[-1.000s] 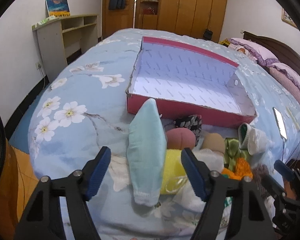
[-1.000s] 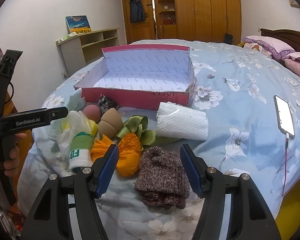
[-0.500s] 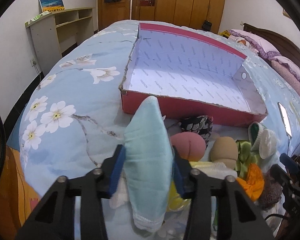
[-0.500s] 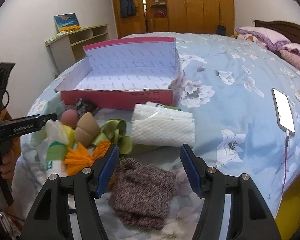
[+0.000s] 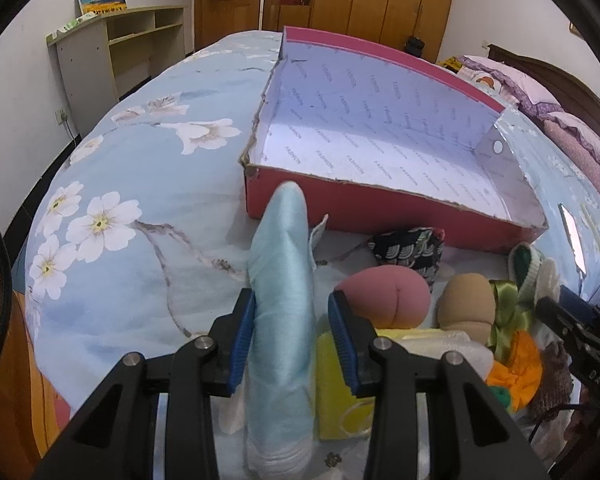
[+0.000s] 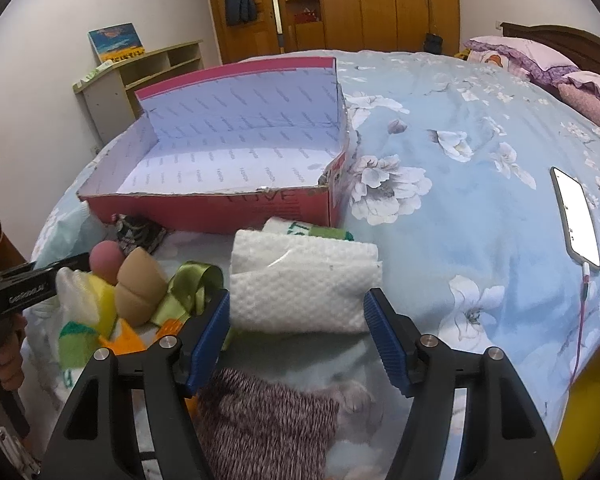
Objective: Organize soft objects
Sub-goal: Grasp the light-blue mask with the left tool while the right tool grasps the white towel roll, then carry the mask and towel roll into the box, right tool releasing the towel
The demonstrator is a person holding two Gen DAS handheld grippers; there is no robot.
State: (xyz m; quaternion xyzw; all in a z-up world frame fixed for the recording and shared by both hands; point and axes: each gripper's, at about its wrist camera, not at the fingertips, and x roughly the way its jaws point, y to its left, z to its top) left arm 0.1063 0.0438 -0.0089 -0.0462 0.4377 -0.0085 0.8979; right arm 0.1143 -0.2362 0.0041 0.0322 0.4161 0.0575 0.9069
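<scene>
A long light blue cloth stands between the fingers of my left gripper; its jaws are closing and the blue pads squeeze its sides. Its tip points toward the pink box, which is open and lined with white paper. My right gripper is open, its fingertips on either side of the near edge of a rolled white towel. A brown knitted piece lies under its fingers. The pink box sits just beyond the towel.
The pile holds a pink sponge, a tan sponge, a patterned pouch, green ribbon and an orange piece. A phone on a cable lies on the flowered bedspread at right. A hand holds the left tool.
The left jaws have closed from wide open onto the light blue cloth and moved nearer the box. The right gripper has moved forward past the knitted piece to the white towel.
</scene>
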